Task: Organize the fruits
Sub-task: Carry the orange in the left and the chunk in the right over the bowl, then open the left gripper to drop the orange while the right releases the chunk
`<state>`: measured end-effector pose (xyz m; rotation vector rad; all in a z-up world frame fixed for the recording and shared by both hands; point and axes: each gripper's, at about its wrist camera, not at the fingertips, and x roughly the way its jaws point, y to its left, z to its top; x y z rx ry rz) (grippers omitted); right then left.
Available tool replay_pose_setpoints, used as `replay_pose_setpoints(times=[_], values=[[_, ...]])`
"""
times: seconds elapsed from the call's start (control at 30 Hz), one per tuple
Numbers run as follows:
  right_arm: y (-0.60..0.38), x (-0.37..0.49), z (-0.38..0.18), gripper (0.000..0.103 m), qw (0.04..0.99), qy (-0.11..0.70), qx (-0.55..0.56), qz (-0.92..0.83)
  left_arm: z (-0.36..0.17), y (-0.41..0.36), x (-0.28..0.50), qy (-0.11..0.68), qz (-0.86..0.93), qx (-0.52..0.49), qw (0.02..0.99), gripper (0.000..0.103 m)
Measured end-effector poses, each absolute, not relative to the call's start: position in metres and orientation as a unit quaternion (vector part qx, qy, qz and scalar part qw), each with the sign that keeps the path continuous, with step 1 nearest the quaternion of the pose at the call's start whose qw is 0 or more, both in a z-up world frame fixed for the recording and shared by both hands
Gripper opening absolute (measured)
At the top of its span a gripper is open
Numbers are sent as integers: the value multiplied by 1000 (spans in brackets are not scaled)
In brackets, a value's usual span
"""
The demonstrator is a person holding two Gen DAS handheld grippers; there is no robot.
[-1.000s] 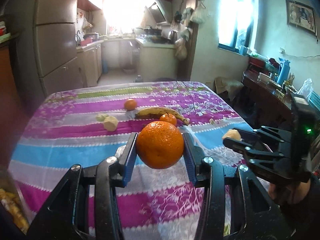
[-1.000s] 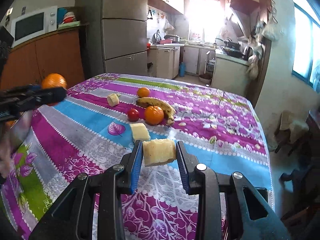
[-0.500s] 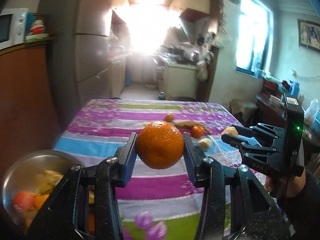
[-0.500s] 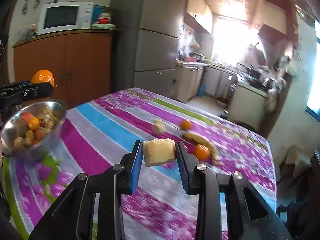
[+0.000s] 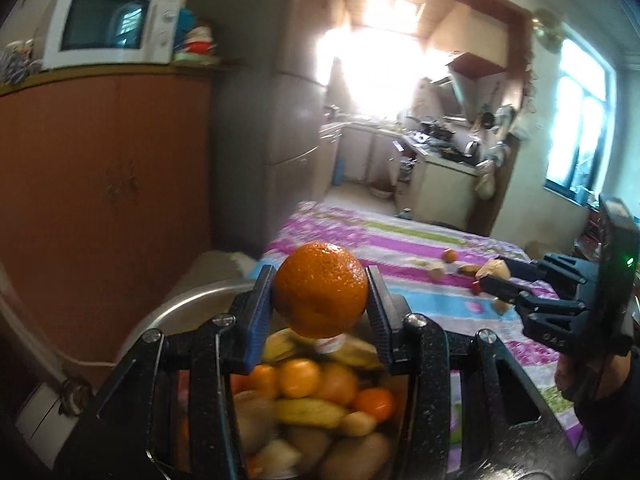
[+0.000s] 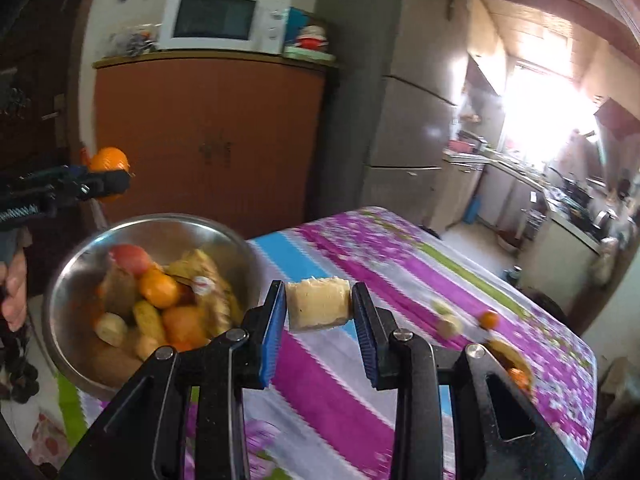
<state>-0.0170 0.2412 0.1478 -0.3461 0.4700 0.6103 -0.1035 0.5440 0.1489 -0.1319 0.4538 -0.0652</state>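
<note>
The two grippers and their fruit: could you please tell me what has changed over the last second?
Both grippers swung away from the fruit on the table toward the steel bowl. The left gripper now holds the orange above the bowl's fruit; the right gripper has brought the pale fruit chunk beside the bowl, still over the tablecloth. Nothing was released: both grips are unchanged.

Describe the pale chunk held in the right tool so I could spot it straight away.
Start at the striped purple tablecloth beside the steel bowl of fruit. Above the cloth, the right tool clamps a pale yellow fruit chunk. Unlike the round orange in the left tool, it is blocky and flat-sided.
</note>
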Motion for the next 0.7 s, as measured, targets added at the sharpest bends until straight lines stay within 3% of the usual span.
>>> replay_pose_setpoints(times=[0.7], values=[[351,0,99,37,840,326,-171,398,96,583,-84,339,-32,-42,939,44]])
